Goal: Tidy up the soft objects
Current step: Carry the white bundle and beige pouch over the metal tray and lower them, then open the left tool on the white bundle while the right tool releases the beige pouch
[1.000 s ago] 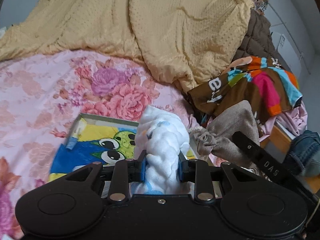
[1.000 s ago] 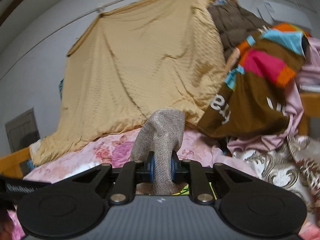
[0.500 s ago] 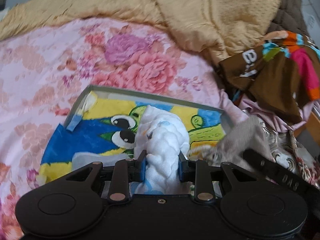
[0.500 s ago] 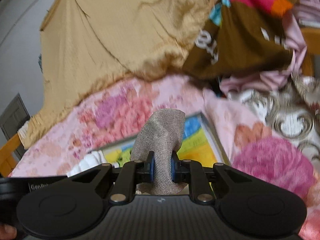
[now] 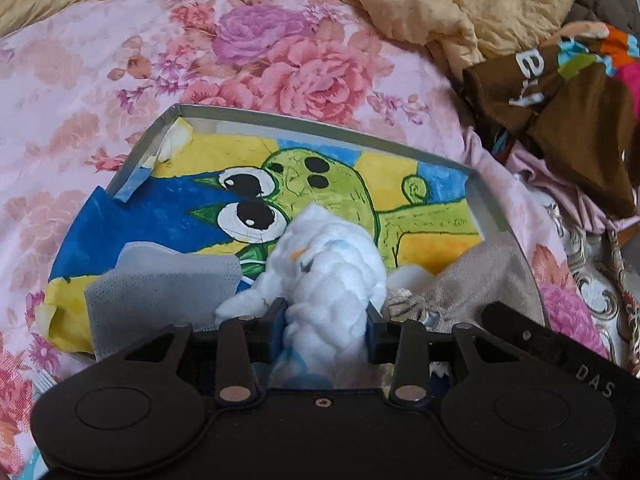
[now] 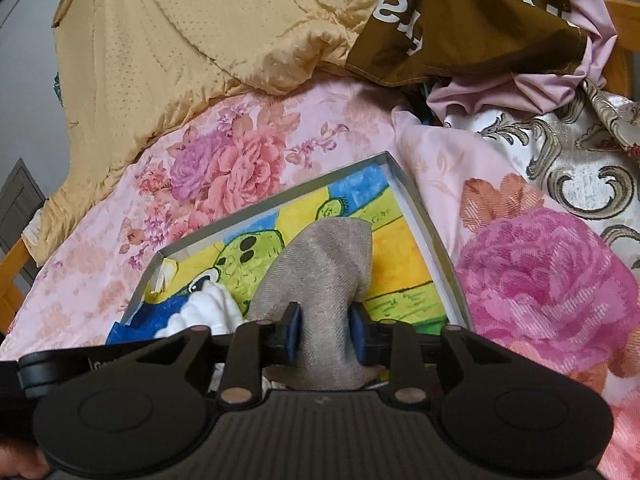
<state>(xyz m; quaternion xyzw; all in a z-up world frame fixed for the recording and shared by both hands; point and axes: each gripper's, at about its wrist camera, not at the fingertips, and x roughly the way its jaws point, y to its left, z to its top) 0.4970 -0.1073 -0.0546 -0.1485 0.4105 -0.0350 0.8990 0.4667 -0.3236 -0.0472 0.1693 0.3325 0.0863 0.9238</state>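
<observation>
Two close, downward-tilted wrist views, sharing the tray point(image 5: 328, 126).

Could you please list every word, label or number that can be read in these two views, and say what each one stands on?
"DAS": white letters on the black body of the right gripper, at the left wrist view's right edge.
"ey": partial white letters on the brown multicoloured cloth; the rest is folded away.
White lettering on the left gripper in the right wrist view: cut off, unreadable.
No numbers are visible.
</observation>
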